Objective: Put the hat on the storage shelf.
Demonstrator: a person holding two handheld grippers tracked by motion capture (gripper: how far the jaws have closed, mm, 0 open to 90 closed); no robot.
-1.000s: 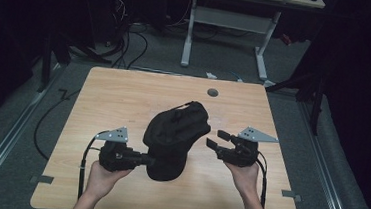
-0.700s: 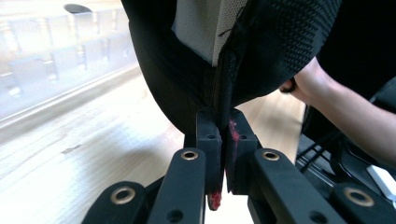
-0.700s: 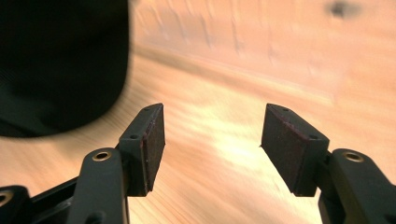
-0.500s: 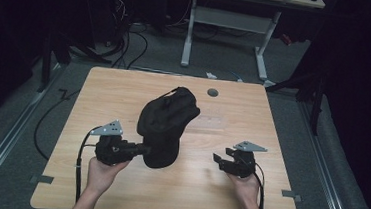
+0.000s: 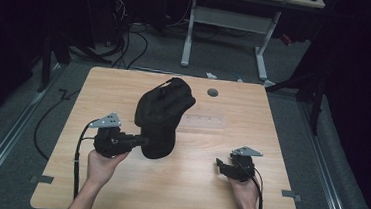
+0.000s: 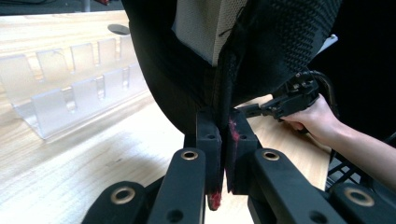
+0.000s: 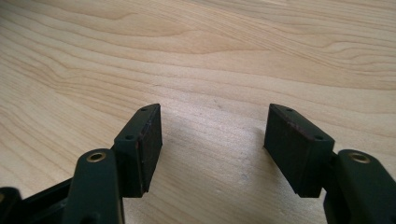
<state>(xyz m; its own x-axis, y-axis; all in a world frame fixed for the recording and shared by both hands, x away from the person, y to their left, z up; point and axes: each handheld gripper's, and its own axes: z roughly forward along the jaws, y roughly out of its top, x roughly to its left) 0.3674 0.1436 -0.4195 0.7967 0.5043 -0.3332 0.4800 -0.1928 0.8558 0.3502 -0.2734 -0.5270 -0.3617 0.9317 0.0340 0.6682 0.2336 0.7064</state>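
Backpack (image 5: 161,115) edge pinched in left gripper (image 5: 140,142), upright on table (image 5: 272,126); right gripper (image 5: 222,166) spread, empty, well apart.

- The black mesh-fabric bag (image 6: 243,51) runs off the top edge of the left gripper view, so its upper part is cut away there.
- In the high view the bag hides the tips of the left tool (image 5: 138,141), and whatever lies on the bench right behind it.
- The clear plastic ridged tray (image 6: 70,88) is cut by the left edge of the left gripper view; in the high view it is too faint to make out.
- The small round grey thing (image 5: 213,92) on the light wooden bench (image 5: 207,186) is too small to identify.
- The person's forearms leave the high view at its bottom edge.
- The right tool (image 7: 212,135) has its body cut off by the bottom edge of the right gripper view.
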